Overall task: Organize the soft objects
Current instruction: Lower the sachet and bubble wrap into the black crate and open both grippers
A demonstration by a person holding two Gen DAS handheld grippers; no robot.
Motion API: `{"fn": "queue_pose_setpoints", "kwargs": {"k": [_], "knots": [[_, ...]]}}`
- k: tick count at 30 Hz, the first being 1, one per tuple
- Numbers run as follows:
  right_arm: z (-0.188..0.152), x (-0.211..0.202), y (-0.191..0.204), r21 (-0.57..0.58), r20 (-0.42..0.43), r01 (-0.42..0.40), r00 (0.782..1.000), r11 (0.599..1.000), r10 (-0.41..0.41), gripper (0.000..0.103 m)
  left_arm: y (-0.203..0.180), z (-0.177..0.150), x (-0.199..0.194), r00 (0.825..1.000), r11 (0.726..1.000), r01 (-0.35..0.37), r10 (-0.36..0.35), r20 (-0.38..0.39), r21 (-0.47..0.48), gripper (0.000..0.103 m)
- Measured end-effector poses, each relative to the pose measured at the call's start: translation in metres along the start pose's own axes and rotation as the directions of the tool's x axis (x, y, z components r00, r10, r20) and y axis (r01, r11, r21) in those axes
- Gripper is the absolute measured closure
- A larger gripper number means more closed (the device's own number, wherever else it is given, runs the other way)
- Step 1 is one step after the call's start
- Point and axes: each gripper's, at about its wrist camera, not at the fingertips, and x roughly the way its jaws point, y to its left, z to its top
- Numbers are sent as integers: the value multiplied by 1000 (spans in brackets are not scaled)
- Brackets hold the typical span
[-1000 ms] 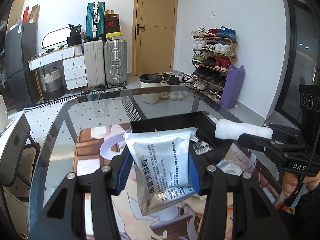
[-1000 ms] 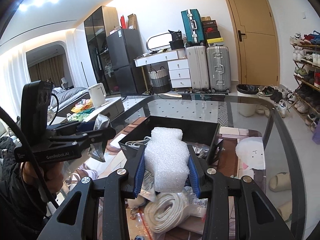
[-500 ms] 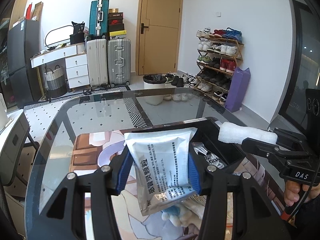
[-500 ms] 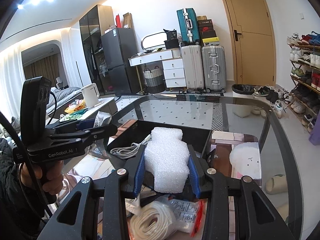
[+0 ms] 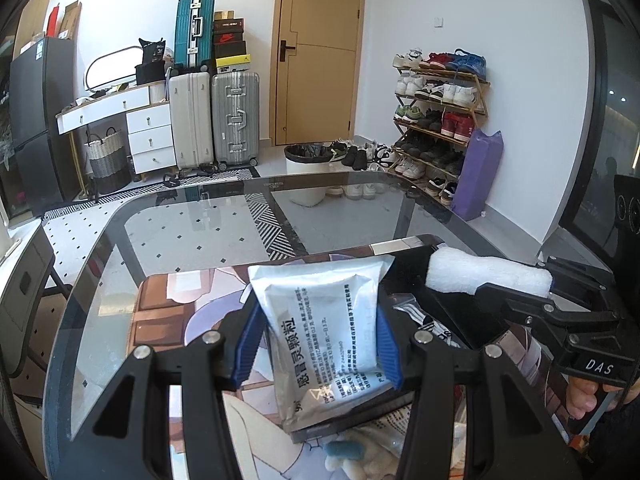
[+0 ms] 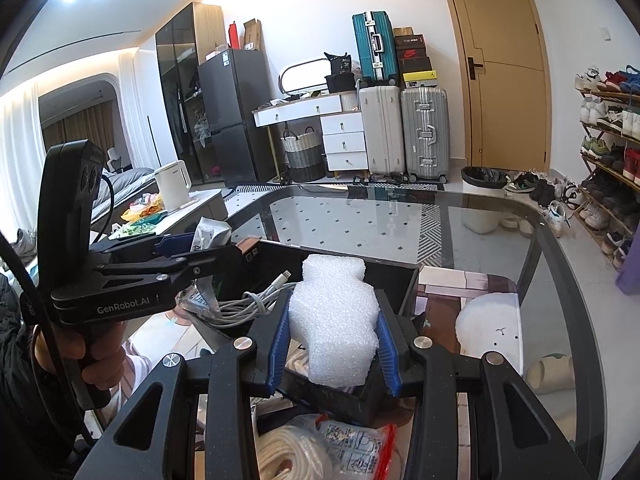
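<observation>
**Both hands loaded, bin part-filled**

Landmark: the black bin (image 6: 394, 276) on the glass surface (image 5: 192, 236), sitting on a printed mat (image 5: 160, 300).

Left hand-held gripper (image 5: 316, 344): blue pads clamped on a silver foil sachet (image 5: 320, 320), held up just left of the bin's near-left corner, not yet over the opening as far as the left wrist view shows. Sachet is flat, crinkly, matte-silver w/ printed text, sealed edges; looks like a granule pack, so it should flex but not crush.

Inside the bin: a coiled grey-white cable (image 6: 248, 304) w/ a plug end, plus a printed plastic packet (image 5: 424, 320). So some sorting looks done already.

Right hand-held gripper (image 6: 334, 344): pads closed on a white foam block (image 6: 334, 320), hovering above the bin's near wall. Foam is chunky, stepped in outline, w/ a fine bubbly texture; the pads pinch it in at the waist, so it's springy.

Still outside, on the near side of the bin: a white rope coil (image 6: 288, 456) and a zip bag w/ red seal (image 6: 360, 448). To the bin's right, a pale rounded thing (image 6: 490, 324) lies on the mat; can't tell what it is.

Judgement: roughly mid-task. Two items in hand to drop, at least two more loose.
</observation>
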Motion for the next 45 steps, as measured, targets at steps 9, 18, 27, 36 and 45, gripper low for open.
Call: {"fn": "queue_pose_setpoints", "kwargs": {"k": [9, 18, 27, 36, 45], "knots": [[1, 22, -2, -16, -30, 14, 999, 1000, -14, 64, -4, 3, 16, 1000, 1000, -16, 16, -15, 23, 53], [2, 38, -5, -19, -67, 18, 998, 1000, -19, 64, -7, 5, 32, 999, 999, -4, 5, -40, 32, 53], [3, 49, -5, -26, -89, 37, 995, 999, -39, 62, -9, 8, 43, 998, 999, 5, -2, -70, 49, 51], [-6, 22, -8, -35, -73, 68, 995, 997, -71, 34, -8, 3, 30, 996, 999, 19, -15, -83, 48, 27], [-23, -11, -13, -12, -72, 87, 994, 996, -87, 2, -10, -11, 5, 999, 999, -12, 14, -51, 45, 0]]}}
